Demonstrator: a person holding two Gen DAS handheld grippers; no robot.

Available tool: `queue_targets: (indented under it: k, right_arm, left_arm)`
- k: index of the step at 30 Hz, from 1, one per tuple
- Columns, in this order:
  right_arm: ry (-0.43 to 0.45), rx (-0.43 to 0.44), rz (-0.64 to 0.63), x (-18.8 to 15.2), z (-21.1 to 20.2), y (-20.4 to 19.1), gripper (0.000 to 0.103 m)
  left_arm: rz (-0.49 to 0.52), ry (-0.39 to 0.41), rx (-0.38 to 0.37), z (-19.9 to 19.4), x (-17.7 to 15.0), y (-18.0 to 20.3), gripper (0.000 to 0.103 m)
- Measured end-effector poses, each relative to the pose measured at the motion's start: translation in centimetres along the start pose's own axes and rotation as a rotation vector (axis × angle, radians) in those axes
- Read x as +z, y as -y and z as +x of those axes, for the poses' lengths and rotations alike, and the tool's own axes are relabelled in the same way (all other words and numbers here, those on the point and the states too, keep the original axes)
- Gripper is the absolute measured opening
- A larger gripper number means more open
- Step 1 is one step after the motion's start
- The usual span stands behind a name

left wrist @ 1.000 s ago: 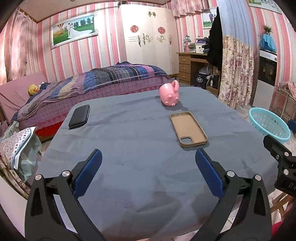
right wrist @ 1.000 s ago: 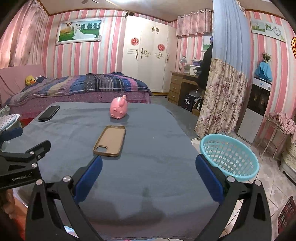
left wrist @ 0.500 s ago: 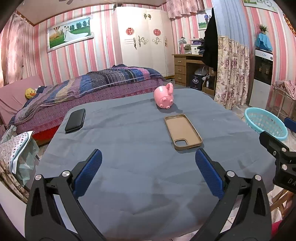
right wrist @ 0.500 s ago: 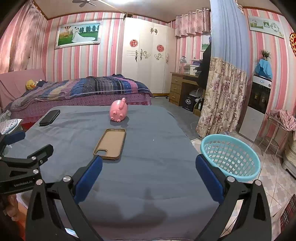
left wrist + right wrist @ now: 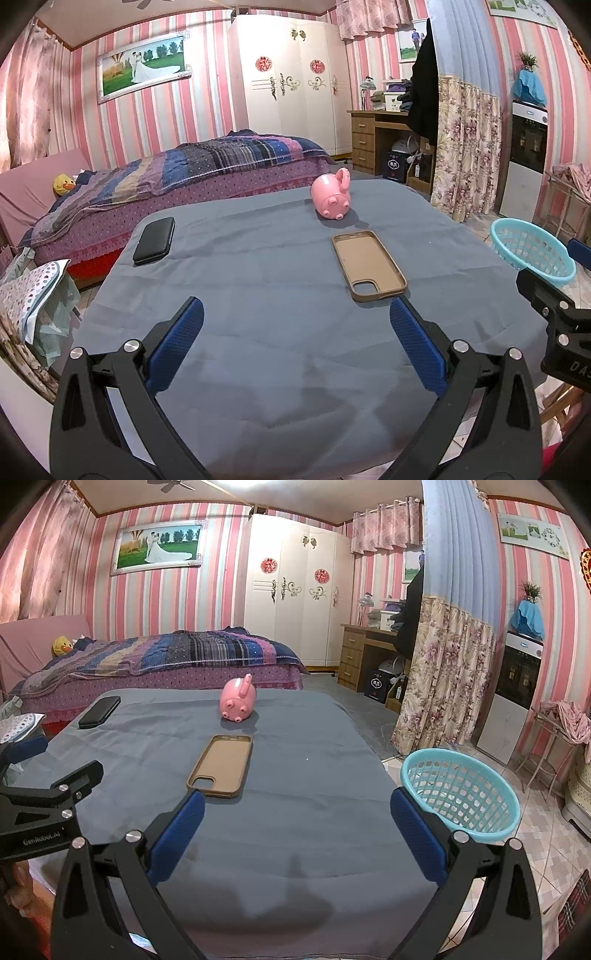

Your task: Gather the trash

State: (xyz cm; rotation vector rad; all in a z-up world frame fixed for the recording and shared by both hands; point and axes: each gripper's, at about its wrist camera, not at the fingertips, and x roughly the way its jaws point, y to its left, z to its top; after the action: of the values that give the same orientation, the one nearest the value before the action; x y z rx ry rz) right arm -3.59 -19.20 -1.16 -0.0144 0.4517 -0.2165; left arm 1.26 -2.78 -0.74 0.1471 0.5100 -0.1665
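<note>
A brown phone case (image 5: 368, 264) lies open side up in the middle of the blue-grey tablecloth (image 5: 258, 295); it also shows in the right wrist view (image 5: 222, 764). A pink piggy bank (image 5: 331, 199) (image 5: 238, 700) lies on its side behind it. A black case (image 5: 155, 240) (image 5: 99, 712) lies at the far left. A turquoise basket (image 5: 460, 794) (image 5: 532, 251) stands on the floor right of the table. My left gripper (image 5: 295, 332) is open and empty above the near table. My right gripper (image 5: 295, 812) is open and empty near the table's right edge.
A bed (image 5: 184, 173) with a striped quilt stands behind the table. A polka-dot bag (image 5: 33, 291) hangs at the table's left. A wardrobe (image 5: 295, 587), desk (image 5: 365, 657), floral curtain (image 5: 447, 679) and a wire rack (image 5: 554, 738) line the right side.
Both grippers have tilted up and drawn back a little; the table objects sit lower in both views. Nothing was grasped or moved.
</note>
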Motion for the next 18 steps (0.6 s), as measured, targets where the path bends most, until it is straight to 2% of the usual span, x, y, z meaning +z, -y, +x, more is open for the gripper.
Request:
queue_targets:
  k: [18]
  right_arm:
    - [-0.001,0.0,-0.004,-0.11,-0.04,-0.05,0.098]
  left_arm:
    - [0.005,0.005,0.004,-0.03,0.01,0.02,0.098]
